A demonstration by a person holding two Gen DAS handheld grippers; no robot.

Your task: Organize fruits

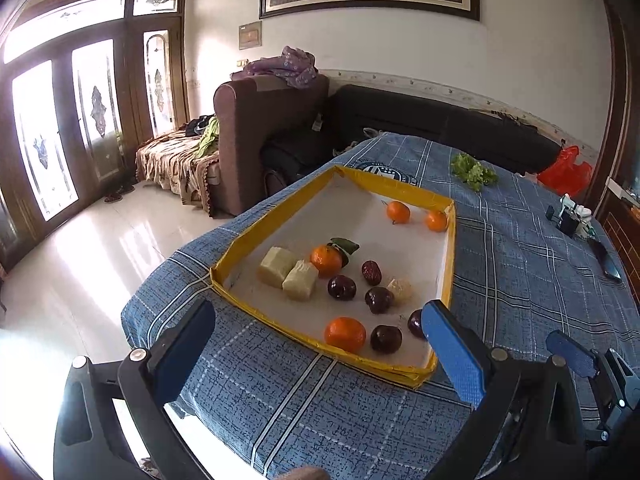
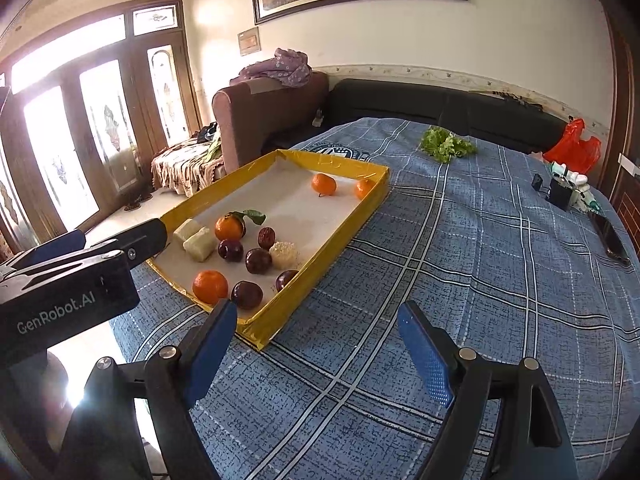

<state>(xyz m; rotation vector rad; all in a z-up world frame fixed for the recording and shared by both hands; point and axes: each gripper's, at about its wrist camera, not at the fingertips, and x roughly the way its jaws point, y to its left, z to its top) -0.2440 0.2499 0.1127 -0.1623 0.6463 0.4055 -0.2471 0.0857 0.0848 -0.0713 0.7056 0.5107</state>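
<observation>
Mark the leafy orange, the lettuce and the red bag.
leafy orange [image 1: 326,259], left wrist view, middle of its peel
lettuce [image 2: 446,145], right wrist view, centre of the leaves
red bag [image 2: 573,147], right wrist view, middle of the plastic

Fruits crowd the near end of the tray [image 1: 280,224] on the table's [image 2: 480,260] left side; lettuce [image 2: 446,145] lies at its far edge.

Four oranges [image 1: 345,334], four plums [image 1: 386,339], two pale blocks [image 1: 278,267], one date [image 1: 371,272], one tray [image 1: 256,232]
</observation>
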